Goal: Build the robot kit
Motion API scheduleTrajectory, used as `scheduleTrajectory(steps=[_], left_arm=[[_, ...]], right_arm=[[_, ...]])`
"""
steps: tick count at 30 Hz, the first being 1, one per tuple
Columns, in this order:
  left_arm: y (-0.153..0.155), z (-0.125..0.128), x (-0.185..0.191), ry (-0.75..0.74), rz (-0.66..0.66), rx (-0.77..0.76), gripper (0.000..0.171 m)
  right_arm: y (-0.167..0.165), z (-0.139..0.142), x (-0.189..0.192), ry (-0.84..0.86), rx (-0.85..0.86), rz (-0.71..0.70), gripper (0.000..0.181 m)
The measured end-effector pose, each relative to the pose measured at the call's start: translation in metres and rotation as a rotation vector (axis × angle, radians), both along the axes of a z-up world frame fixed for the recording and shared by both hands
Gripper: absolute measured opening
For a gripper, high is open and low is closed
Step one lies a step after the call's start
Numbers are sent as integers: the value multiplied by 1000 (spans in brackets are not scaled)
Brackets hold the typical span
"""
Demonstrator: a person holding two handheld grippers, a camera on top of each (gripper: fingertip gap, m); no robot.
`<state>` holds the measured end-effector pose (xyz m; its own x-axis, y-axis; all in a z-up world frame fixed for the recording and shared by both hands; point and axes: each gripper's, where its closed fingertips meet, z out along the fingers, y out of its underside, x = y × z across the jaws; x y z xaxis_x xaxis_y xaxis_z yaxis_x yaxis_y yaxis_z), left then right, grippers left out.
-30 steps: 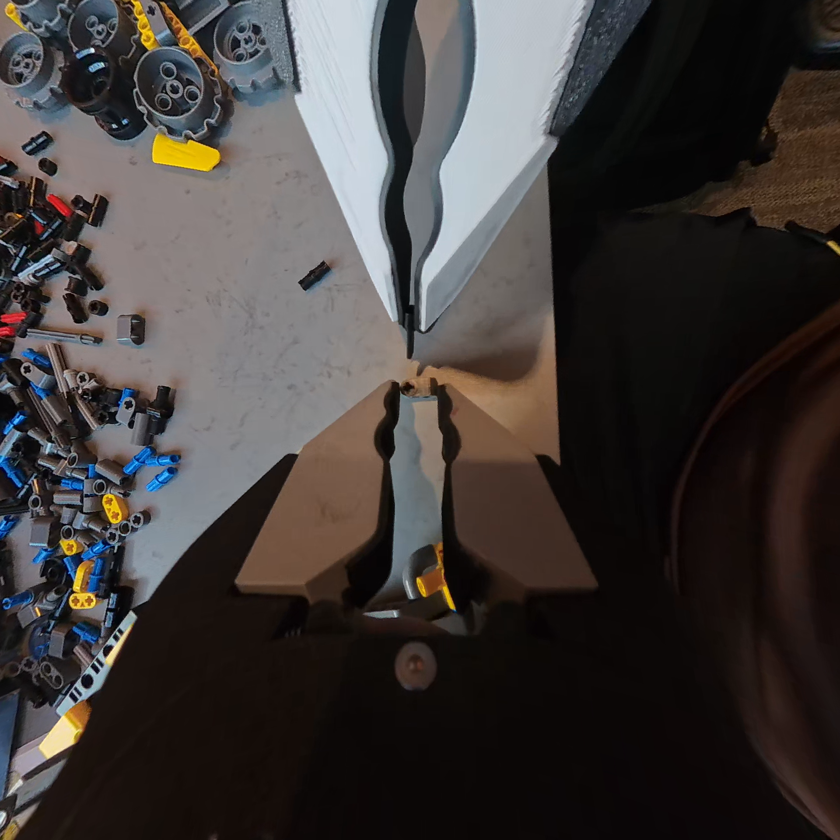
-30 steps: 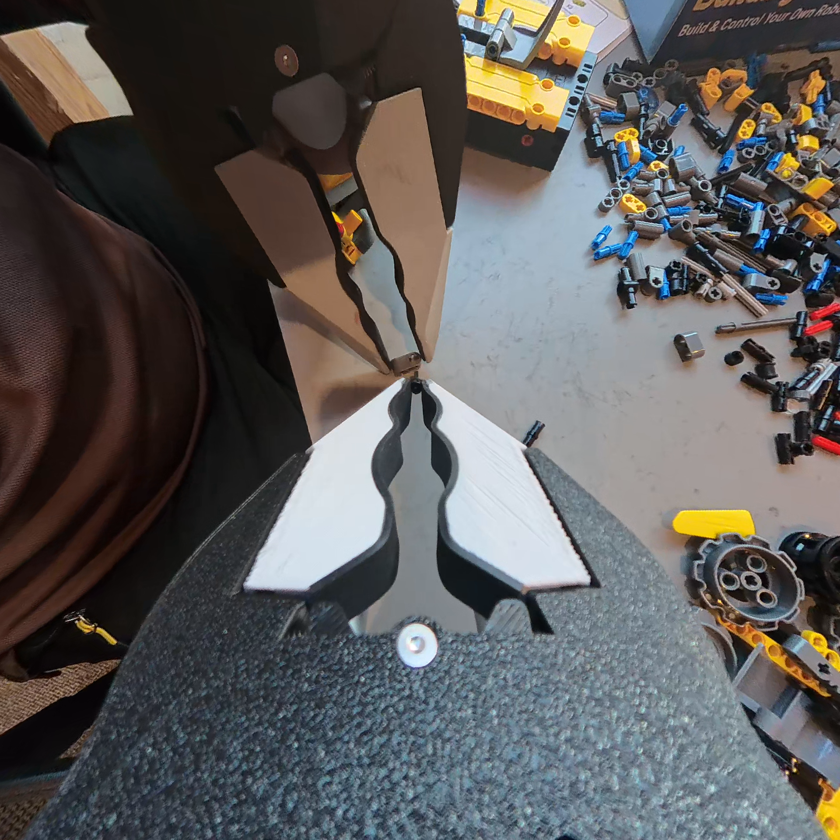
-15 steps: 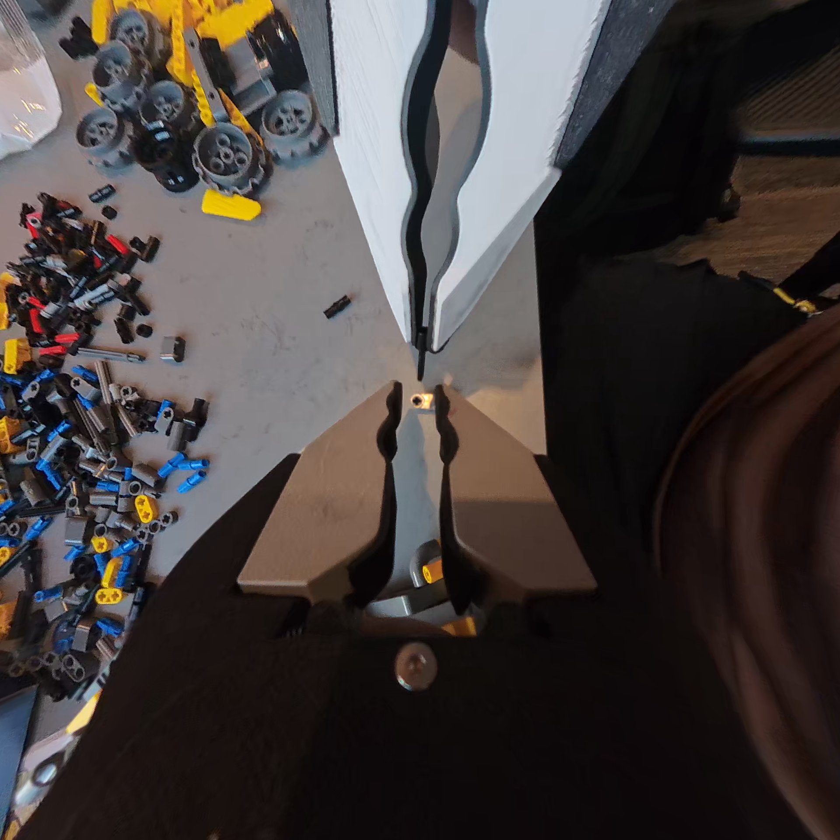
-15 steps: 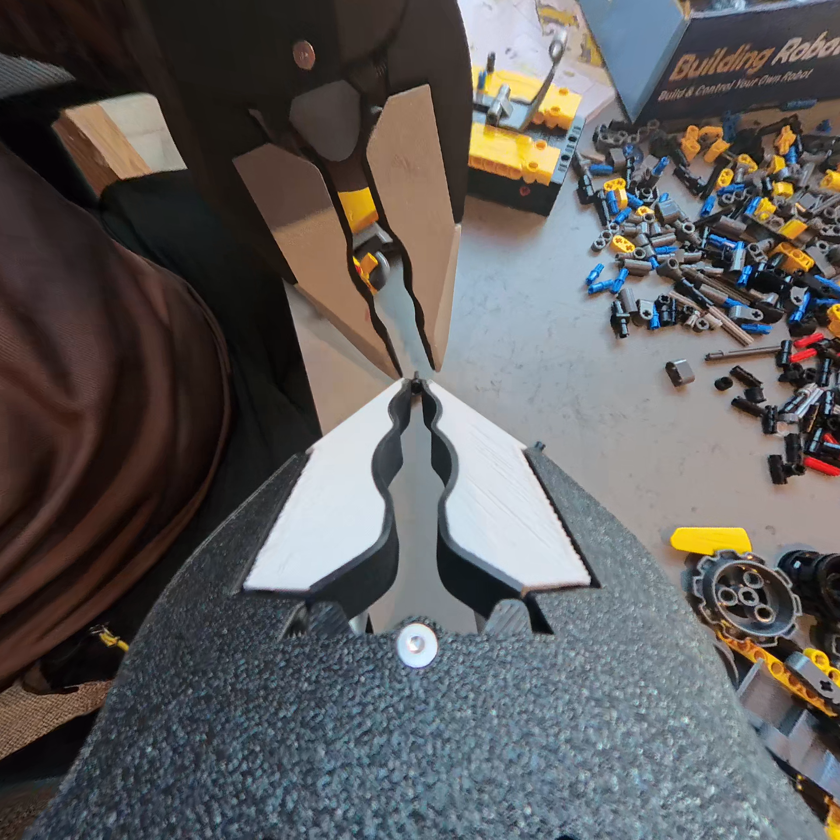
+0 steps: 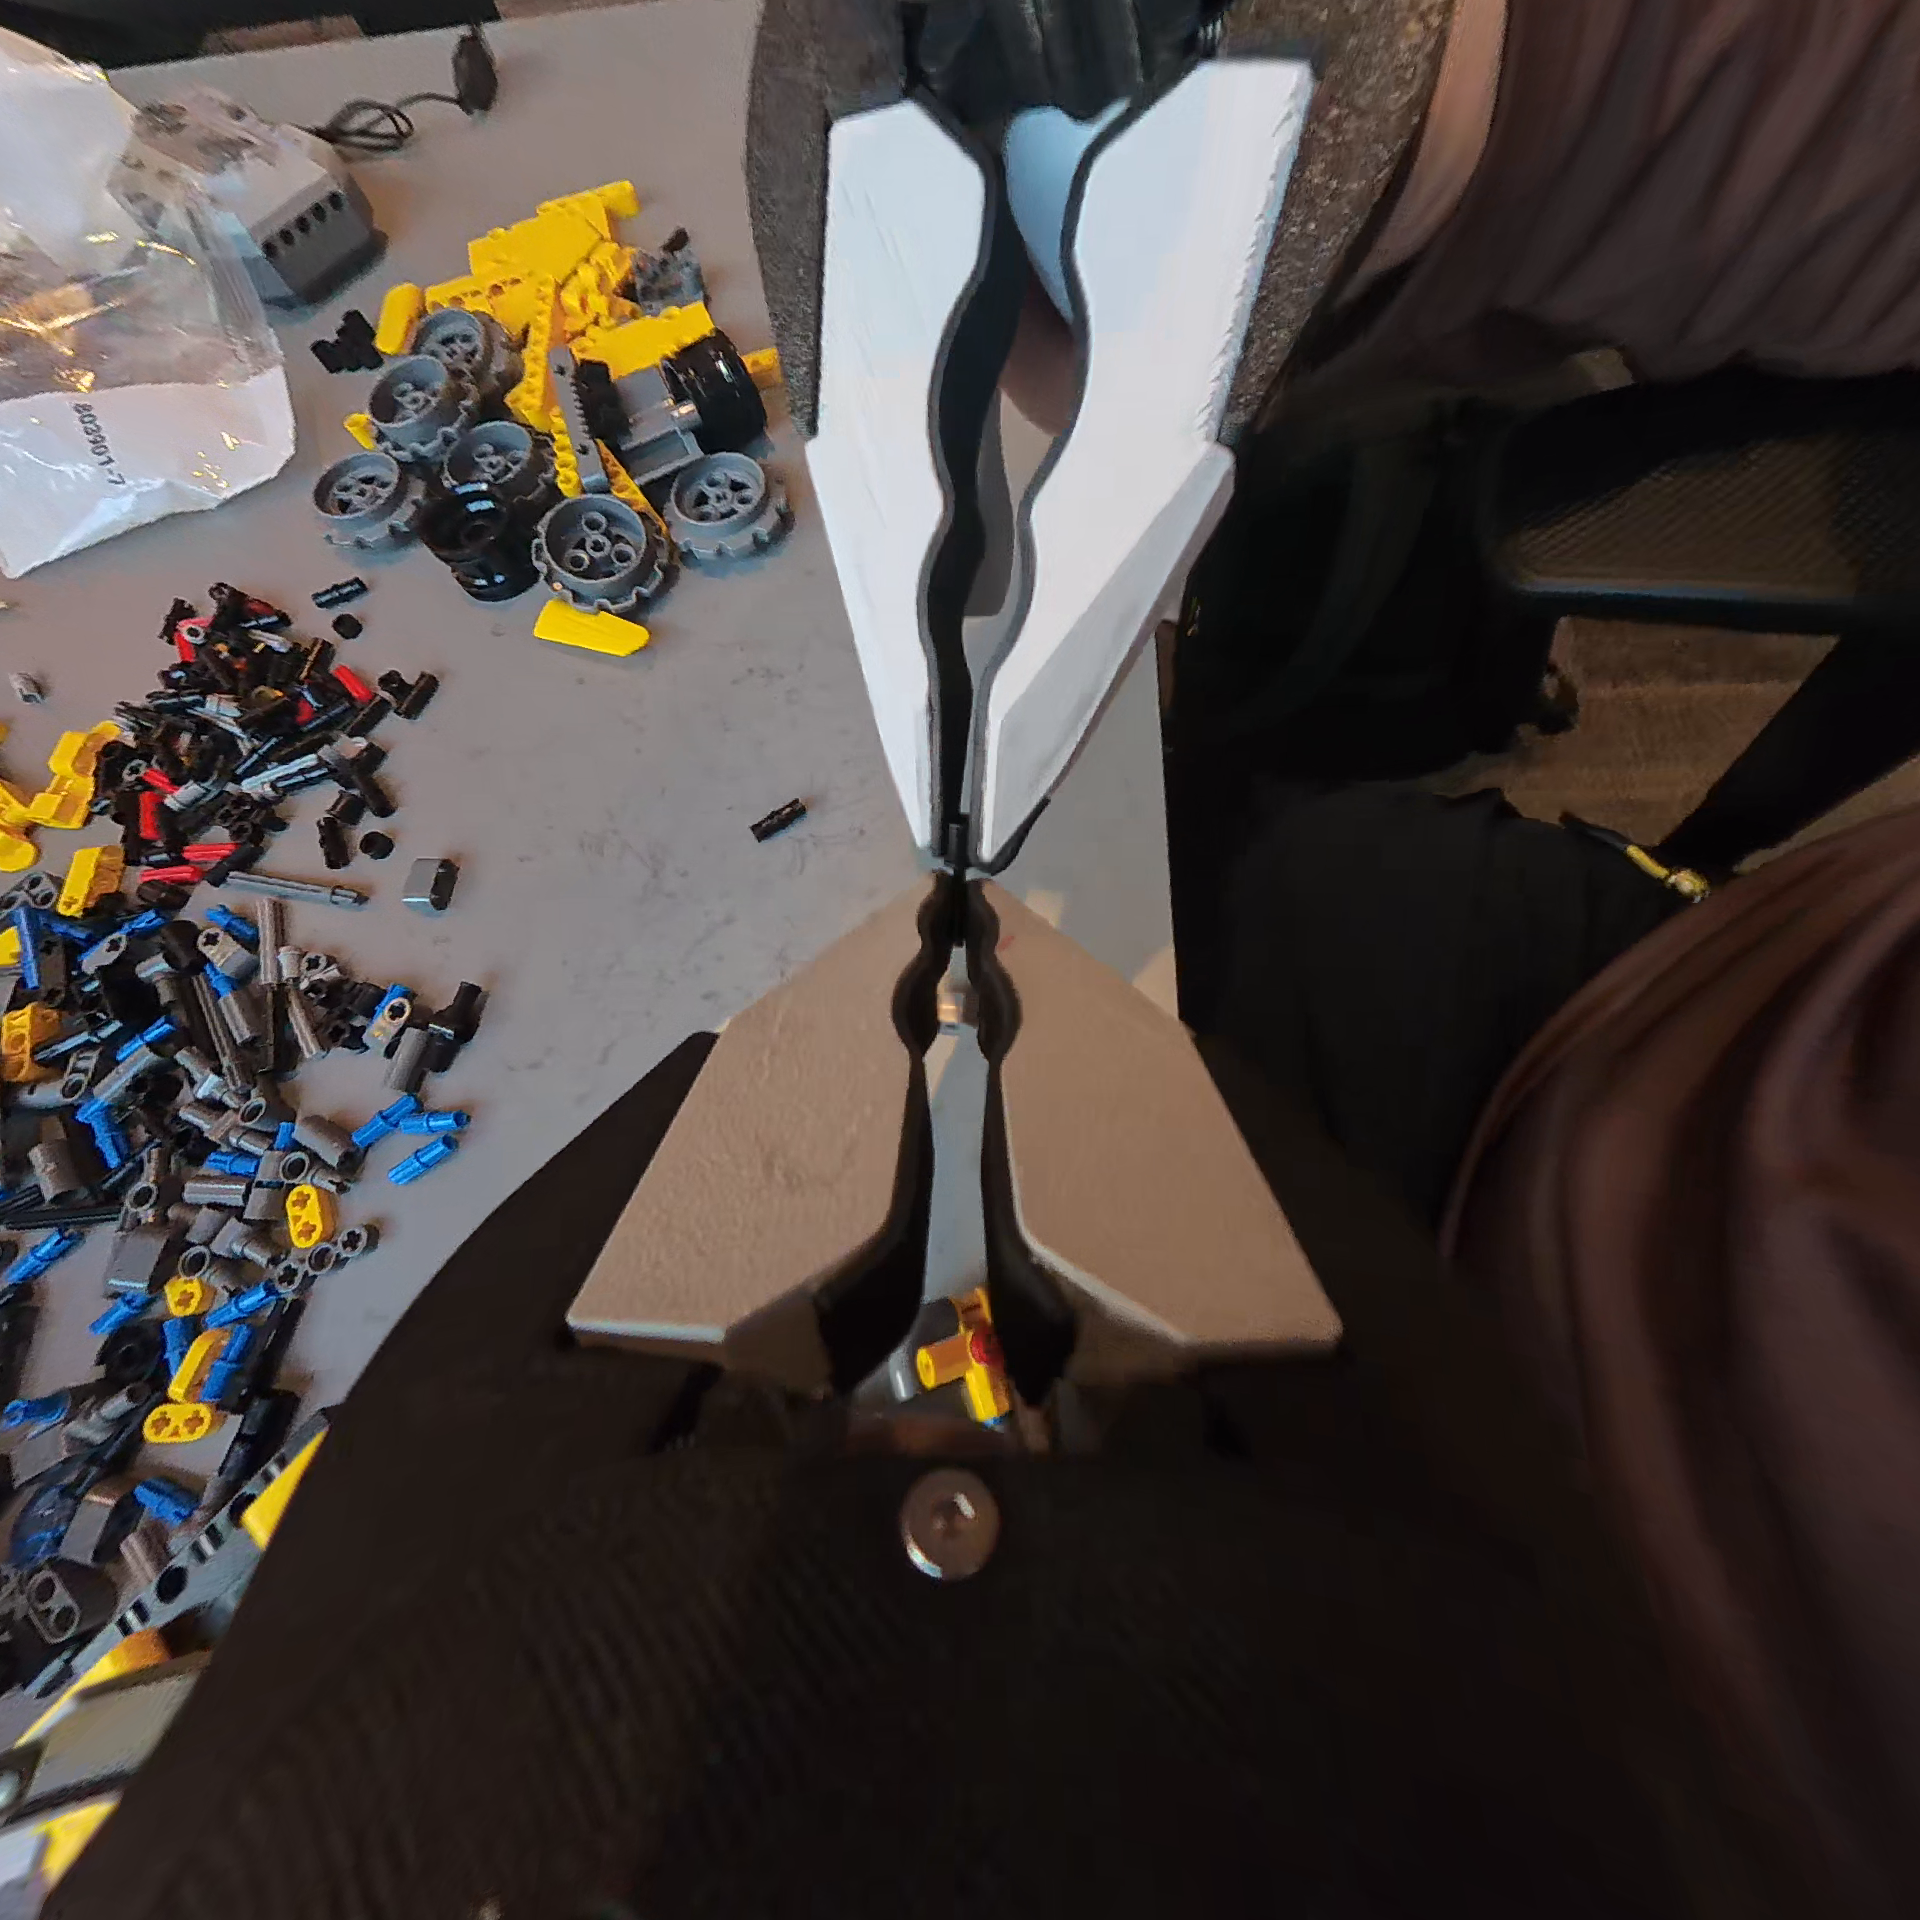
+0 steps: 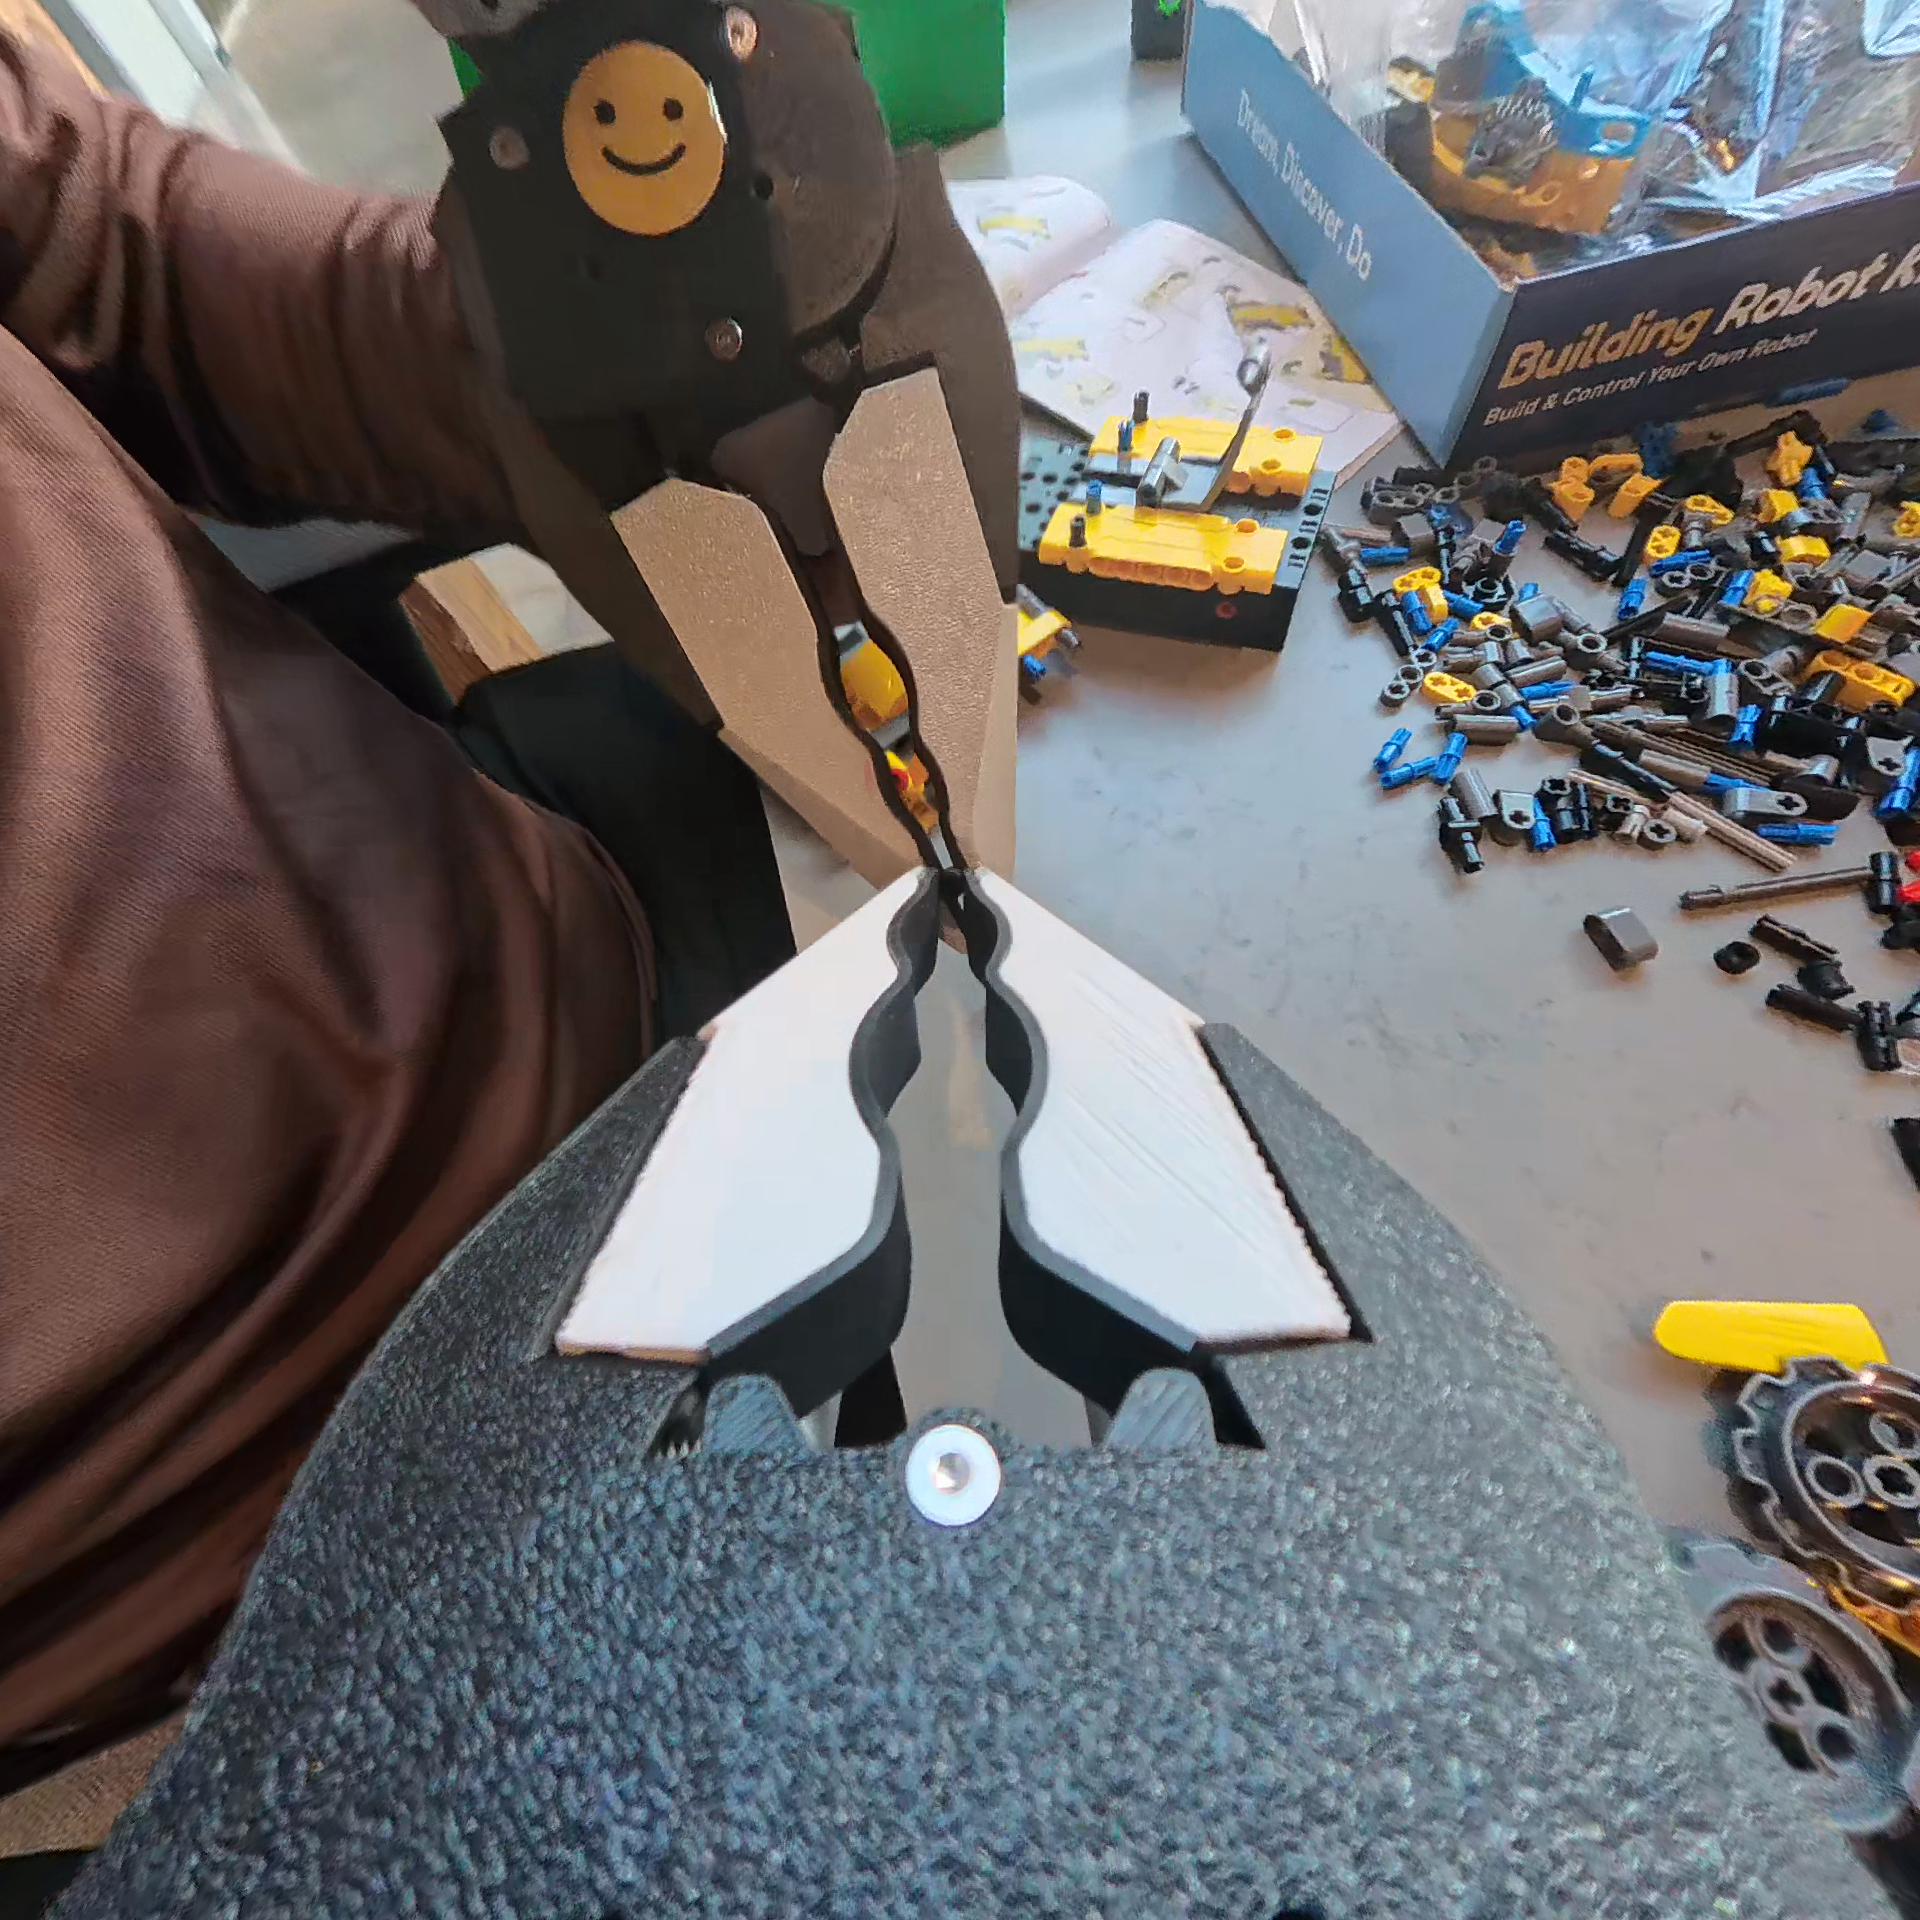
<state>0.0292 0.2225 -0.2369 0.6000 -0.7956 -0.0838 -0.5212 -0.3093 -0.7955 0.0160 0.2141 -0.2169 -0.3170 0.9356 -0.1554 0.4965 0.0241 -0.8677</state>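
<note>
My left gripper (image 5: 954,920), with tan fingers, is shut, and its tips meet the tips of my right gripper (image 5: 954,847) above the grey table (image 5: 644,790). My right gripper (image 6: 951,896), with white fingers, is shut on a small black pin (image 5: 951,860) that sticks out toward the left gripper (image 6: 940,862). A small grey piece (image 5: 951,1006) shows in the gap behind the left tips; I cannot tell whether it is held. A small yellow assembly (image 5: 956,1361) shows through the gap farther back.
Heaps of small parts (image 5: 208,1039) (image 6: 1662,707) lie on the table. There is also a yellow wheeled model (image 5: 582,416), a plastic bag (image 5: 104,312), a loose black pin (image 5: 779,821), a blue box (image 6: 1558,260), a booklet (image 6: 1143,312) and a yellow-black block (image 6: 1174,540). A brown sleeve (image 6: 260,935) is close by. Left and right tips are no more than a few centimetres apart.
The left jaws have closed from a small gap on the grey piece at their tips to shut. Both grippers have risen and the tips have come together.
</note>
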Motion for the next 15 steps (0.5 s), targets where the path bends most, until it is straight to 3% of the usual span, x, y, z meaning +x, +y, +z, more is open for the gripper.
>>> scheduleTrajectory(steps=[4,15], left_arm=[[-1,12,2,-100,9,9,0],[2,17,-5,-132,37,43,0]], right_arm=[[0,10,2,42,-68,3,1],[7,18,4,78,-66,-19,4]])
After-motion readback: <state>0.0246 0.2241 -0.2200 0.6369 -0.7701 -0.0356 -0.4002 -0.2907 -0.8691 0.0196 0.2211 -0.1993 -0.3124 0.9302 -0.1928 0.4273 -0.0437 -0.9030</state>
